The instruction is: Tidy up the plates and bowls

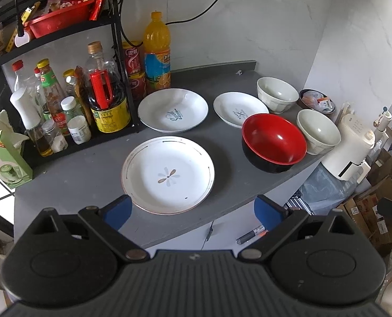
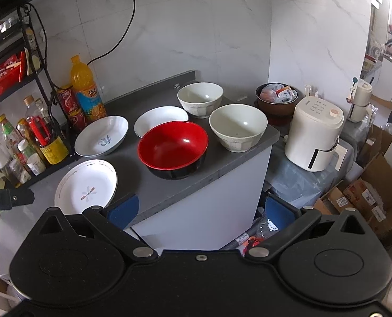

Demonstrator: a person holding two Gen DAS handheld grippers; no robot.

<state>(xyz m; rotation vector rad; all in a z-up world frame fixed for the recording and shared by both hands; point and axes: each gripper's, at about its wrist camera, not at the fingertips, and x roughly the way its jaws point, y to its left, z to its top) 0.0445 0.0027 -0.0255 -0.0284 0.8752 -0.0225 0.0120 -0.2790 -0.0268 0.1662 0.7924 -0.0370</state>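
My left tongs [image 1: 192, 211] gape wide, empty, over flower plate [image 1: 167, 175] at bench [image 1: 90, 169] front. Behind: 2 white plates; rt of them red bowl [image 1: 274, 140], 2 white bowls. Right tongs [image 2: 200, 211] wide open, empty, off bench edge.

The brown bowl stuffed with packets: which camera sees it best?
The right wrist view: the brown bowl shows whole, with its packets on top. The left wrist view catches it small at the far edge, partly behind a white bowl.

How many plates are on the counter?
3. The flower plate lies nearest the left gripper. The big plate sits beside the bottle rack. The small plate lies behind the red bowl, which partly hides it.
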